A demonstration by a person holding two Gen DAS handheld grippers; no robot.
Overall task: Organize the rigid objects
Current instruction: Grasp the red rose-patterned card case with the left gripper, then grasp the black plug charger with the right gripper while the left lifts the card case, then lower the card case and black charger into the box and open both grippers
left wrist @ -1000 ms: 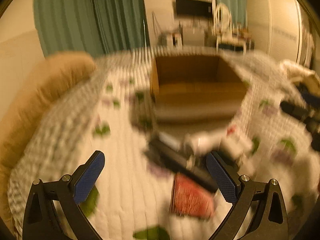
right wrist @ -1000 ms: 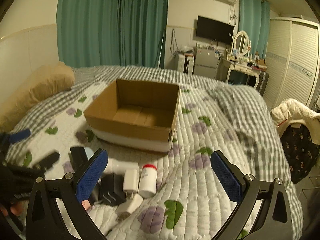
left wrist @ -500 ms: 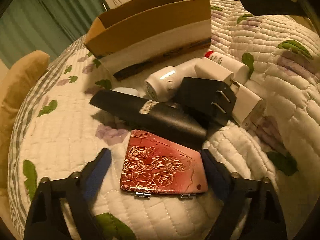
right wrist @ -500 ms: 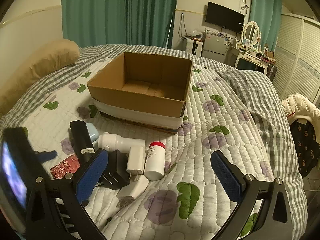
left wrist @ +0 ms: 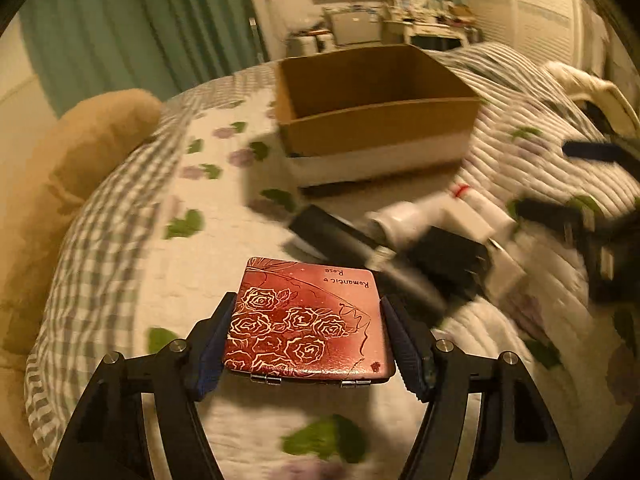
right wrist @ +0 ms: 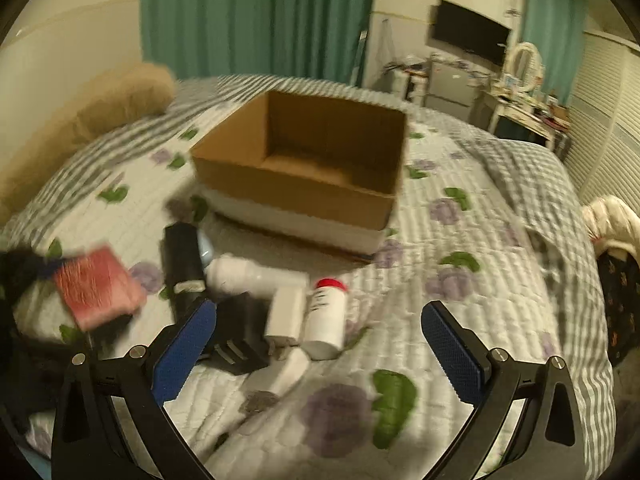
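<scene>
Left gripper was pinching the red rose tin by its side edges, lifted off the quilt; cardboard box sat ahead, slightly right; I'd keep it level, release low inside; right gripper was spread, empty.

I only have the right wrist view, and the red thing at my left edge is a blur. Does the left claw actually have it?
Observer: Yes. In the left wrist view the left claw is shut on the red case, one finger on each side edge.
Operator: What is that case, exactly?
Observer: A flat hinged case with a rose pattern and the words "Romantic Rose" on its lid.
Operator: Is it over the box yet?
Observer: No. The cardboard box lies well ahead of it, with the black tube between them.
</scene>
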